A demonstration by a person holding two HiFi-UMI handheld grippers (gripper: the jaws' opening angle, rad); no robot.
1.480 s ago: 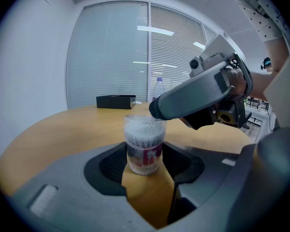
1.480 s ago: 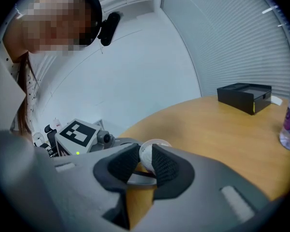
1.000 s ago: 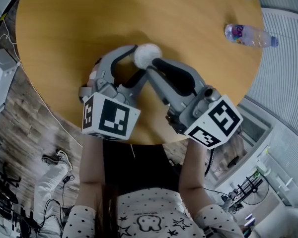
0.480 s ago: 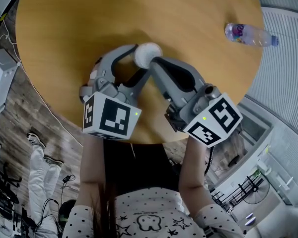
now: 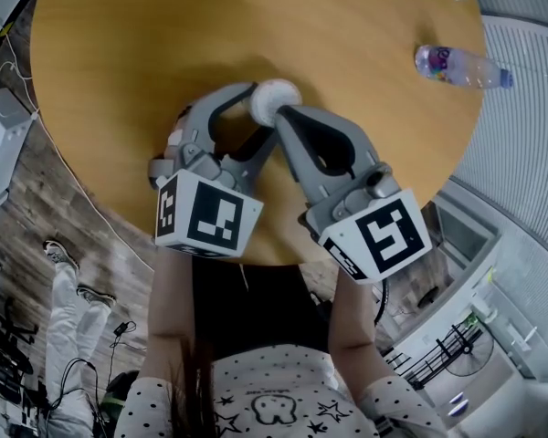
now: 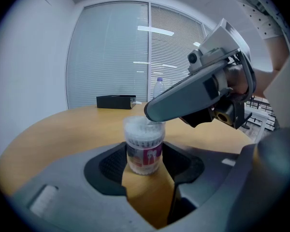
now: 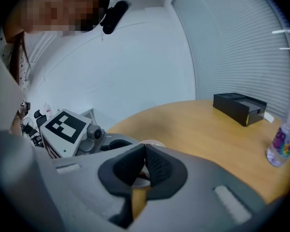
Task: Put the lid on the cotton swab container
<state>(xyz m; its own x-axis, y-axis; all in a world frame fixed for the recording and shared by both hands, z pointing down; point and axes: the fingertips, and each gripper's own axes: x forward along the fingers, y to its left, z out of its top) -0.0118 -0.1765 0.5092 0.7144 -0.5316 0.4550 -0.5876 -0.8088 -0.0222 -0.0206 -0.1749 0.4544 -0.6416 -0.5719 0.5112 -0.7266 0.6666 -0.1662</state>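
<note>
Reaching in from the lower left of the head view, the left tool (image 5: 259, 114) lies low over the round wooden desk (image 5: 119, 53) with its jaws spread wide. The cotton swab container (image 6: 144, 146) stands upright on the desk between them, and the ribbed pads (image 6: 111, 166) sit against its two sides, so the tool is clamped on it around the labelled lower part. The container is a small clear tub packed with white swabs, with a pink and white label; a clear lid (image 6: 143, 126) covers its top, though how firmly it sits cannot be told.

Just to the right, the right tool (image 7: 145, 159) slants down over the container, and its tip rests on the lid's near edge. Its jaws have just been closing and now stand together, pad against pad, with nothing seen between them; the rim of the container shows just beyond their tips in the right gripper view.

Well apart, at the desk's far right edge, a water bottle (image 5: 461, 65) lies on its side in the head view, and a black box (image 7: 239, 108) sits at the far rim.
</note>
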